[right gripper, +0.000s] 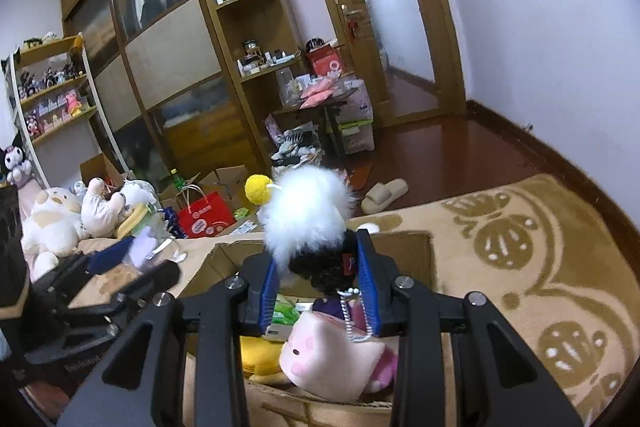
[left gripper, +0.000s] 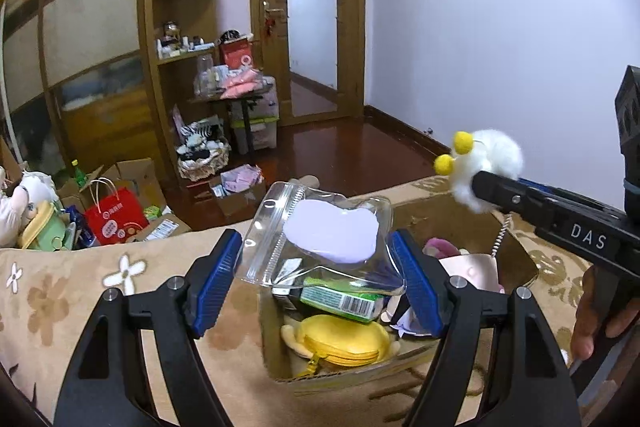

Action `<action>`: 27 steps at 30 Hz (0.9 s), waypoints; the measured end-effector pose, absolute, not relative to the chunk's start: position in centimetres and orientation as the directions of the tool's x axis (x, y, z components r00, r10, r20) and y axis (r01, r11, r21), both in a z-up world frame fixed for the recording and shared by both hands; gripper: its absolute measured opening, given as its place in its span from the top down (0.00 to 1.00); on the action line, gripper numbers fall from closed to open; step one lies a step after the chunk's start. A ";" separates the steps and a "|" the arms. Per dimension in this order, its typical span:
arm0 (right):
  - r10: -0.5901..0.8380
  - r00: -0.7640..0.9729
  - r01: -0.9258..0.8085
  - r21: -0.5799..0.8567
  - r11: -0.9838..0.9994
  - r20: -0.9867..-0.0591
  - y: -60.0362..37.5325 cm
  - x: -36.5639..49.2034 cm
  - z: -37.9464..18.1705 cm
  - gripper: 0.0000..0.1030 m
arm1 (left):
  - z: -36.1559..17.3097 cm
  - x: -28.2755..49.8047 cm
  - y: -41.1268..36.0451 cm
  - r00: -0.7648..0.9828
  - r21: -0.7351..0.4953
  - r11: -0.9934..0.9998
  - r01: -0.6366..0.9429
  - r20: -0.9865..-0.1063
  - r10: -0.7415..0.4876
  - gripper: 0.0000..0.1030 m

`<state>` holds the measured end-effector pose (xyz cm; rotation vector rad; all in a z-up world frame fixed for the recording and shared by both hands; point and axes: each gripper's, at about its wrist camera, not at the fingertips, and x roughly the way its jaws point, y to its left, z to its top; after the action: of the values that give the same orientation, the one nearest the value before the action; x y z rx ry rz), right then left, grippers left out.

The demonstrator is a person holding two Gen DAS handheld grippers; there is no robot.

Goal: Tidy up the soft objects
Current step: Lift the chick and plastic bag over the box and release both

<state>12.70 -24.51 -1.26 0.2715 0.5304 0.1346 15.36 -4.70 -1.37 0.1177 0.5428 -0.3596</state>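
The left gripper point(left gripper: 318, 279) is held low and level above an open cardboard box point(left gripper: 516, 251) that sits on a tan floral blanket point(left gripper: 60, 291); its blue-padded fingers point(left gripper: 218, 283) stand wide apart. A clear zip pouch point(left gripper: 320, 239) with a pale purple heart-shaped insert lies between them, its right side against the right pad and its left edge just short of the left pad; whether it is gripped or only resting on the box contents cannot be told. The right gripper point(right gripper: 318, 279) reaches over the same box from the right, its fingers closed narrow on a white fluffy toy point(right gripper: 306, 211) with yellow pom-poms point(left gripper: 452, 153) and a black lower part, a bead chain point(right gripper: 354, 319) hanging from it. The toy is held above the box, clear of the contents. Part of the person's right hand point(left gripper: 588, 319) shows at the frame edge, cut off. Inside the box lie a yellow plush coin purse point(left gripper: 340, 341), a green packet point(left gripper: 340, 301) and a pink plush point(right gripper: 332, 359); other items beneath are hidden by the pouch and the grippers. In the right wrist view the left gripper shows only as a dark, blurred shape at the left edge.
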 end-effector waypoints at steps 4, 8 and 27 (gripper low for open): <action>0.194 0.831 -0.060 0.262 0.963 -0.521 -23.8 13.6 -3.0 0.63 | -2.8 16.5 -4.9 0.759 -0.025 0.929 0.370 -0.568 -0.318 0.26; 0.167 0.810 -0.048 0.220 0.974 -0.563 -23.2 14.1 -4.4 0.63 | -3.9 17.1 -5.3 0.737 -0.021 0.924 0.383 -0.596 -0.319 0.25; 0.139 0.799 0.007 0.241 0.971 -0.586 -24.5 12.5 -4.9 0.39 | -5.5 17.0 -4.6 0.690 -0.073 0.946 0.316 -0.667 -0.282 0.13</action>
<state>12.49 -24.49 -4.87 0.2371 0.6434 0.0714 17.04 -4.59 -5.48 0.0494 0.7377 -0.3346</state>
